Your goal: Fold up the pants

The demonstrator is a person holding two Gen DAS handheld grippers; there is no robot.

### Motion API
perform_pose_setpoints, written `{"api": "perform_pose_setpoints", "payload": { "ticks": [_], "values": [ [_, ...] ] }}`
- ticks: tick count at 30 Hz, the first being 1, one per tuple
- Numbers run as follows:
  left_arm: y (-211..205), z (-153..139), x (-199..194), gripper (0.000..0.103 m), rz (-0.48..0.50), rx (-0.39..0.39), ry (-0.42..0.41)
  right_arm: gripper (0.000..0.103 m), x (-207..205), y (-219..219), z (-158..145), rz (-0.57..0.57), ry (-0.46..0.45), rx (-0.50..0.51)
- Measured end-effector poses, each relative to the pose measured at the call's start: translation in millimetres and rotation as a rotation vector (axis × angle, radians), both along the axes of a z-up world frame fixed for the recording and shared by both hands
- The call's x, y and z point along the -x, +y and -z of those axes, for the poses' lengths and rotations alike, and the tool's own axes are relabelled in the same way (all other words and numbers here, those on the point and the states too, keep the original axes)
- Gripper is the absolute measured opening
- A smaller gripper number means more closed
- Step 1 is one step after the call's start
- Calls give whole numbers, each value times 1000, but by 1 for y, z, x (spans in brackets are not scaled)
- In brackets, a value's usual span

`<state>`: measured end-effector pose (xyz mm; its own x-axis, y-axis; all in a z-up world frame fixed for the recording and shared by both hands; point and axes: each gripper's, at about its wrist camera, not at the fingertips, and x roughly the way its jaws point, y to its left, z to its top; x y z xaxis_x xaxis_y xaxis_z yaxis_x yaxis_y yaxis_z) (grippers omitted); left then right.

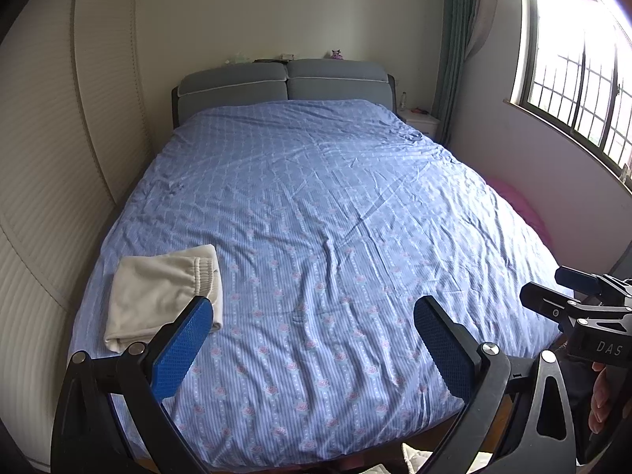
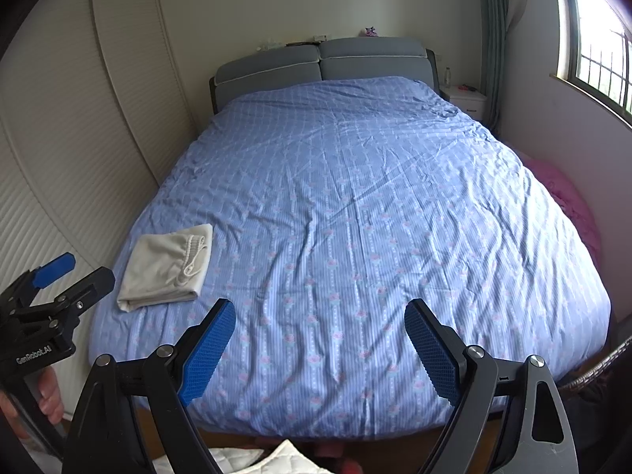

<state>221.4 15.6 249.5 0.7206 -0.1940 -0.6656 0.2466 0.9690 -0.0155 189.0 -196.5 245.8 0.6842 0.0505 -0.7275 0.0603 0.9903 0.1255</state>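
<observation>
Cream pants [image 1: 158,296] lie folded into a small rectangle on the near left part of the blue flowered bedspread [image 1: 335,205]; the right wrist view shows the pants [image 2: 166,264] with the waistband on top. My left gripper [image 1: 314,308] hovers above the bed's near edge, open and empty, its left blue finger overlapping the pants' near corner in the picture. My right gripper [image 2: 320,312] is open too, with nothing between its blue pads, well right of the pants. Each gripper shows at the edge of the other's view, held by a hand.
A slatted white wardrobe [image 2: 59,138] runs along the bed's left side. The grey headboard [image 2: 324,59] and a white nightstand [image 2: 464,98] stand at the far end. Pink bedding [image 2: 568,205] lies on the floor at right. White quilted fabric [image 2: 284,458] lies below the near edge.
</observation>
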Motion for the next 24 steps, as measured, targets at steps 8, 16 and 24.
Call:
{"api": "perform_pose_setpoints", "payload": {
  "ticks": [8,16,24],
  "values": [
    [-2,0,-1,103,-1,2,0,88,1,-10,-3,3,1,2],
    [-8,-1,-4,103,4,3,-2,88,-1,-13,-4,2,2,2],
    [-11,-1,-6,103,1,1,-1,88,0,-11,-4,2,3,2]
  ]
}}
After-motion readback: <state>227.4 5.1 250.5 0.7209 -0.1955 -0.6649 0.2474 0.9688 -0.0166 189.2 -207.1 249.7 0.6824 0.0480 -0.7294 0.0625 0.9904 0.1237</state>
